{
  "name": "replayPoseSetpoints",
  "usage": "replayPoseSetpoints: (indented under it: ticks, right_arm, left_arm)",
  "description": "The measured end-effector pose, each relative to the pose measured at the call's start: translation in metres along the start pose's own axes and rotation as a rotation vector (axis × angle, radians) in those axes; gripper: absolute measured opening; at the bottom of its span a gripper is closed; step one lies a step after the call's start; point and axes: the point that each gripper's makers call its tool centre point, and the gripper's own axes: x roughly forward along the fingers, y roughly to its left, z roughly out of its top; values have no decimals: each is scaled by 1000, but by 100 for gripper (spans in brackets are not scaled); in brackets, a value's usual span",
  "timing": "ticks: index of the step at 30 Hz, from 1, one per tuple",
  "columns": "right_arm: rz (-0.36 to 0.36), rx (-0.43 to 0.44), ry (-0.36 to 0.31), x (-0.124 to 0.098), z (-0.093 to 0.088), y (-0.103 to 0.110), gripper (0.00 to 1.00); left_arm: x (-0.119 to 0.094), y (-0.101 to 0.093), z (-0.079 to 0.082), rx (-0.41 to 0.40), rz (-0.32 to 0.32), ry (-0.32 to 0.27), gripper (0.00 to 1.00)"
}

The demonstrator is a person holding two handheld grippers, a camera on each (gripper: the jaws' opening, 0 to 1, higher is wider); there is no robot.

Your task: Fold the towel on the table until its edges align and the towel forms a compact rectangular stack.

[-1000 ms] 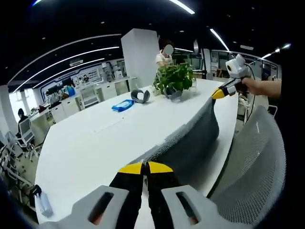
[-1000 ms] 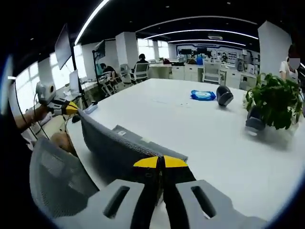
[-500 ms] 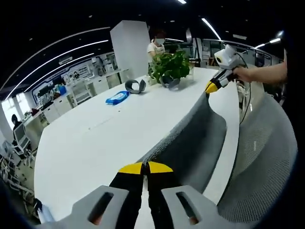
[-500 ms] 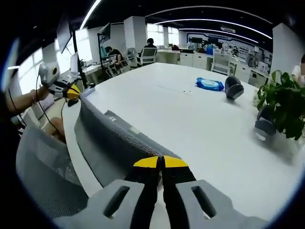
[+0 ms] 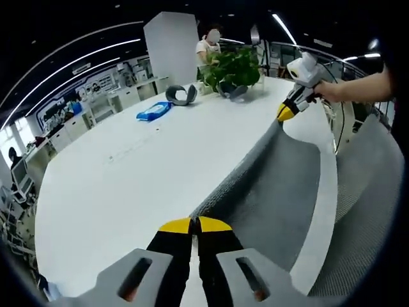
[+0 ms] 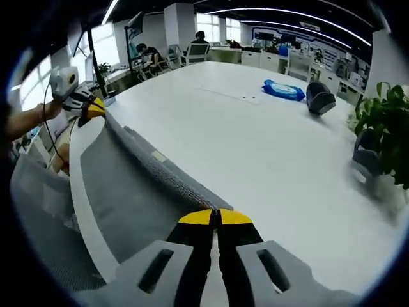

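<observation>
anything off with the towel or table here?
Nothing damaged or spilled. The grey towel hangs partly over the table edge, stretched between the left gripper and right gripper, both shut on it.

Count, left gripper view: one grey towel (image 5: 268, 185); one white table (image 5: 128, 185); two grippers, left gripper (image 5: 195, 225) and right gripper (image 5: 285, 113); one blue packet (image 5: 152, 111); one potted plant (image 5: 233, 67); one grey curved band (image 5: 182, 94); one white pillar (image 5: 171, 45). People: one by the plant, others in the background too small to count.
</observation>
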Motion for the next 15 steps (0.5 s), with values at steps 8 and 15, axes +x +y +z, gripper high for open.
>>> replayPoseSetpoints:
  ticks: [8,15]
  right_arm:
    - [-46,-68,20,16,-1,-6,0]
    - [-89,-125,65,29,-9,-12,0]
  left_arm:
    - [25,10,-19,-72,32,30,2]
    - [44,14,-33,-80,67,61,2]
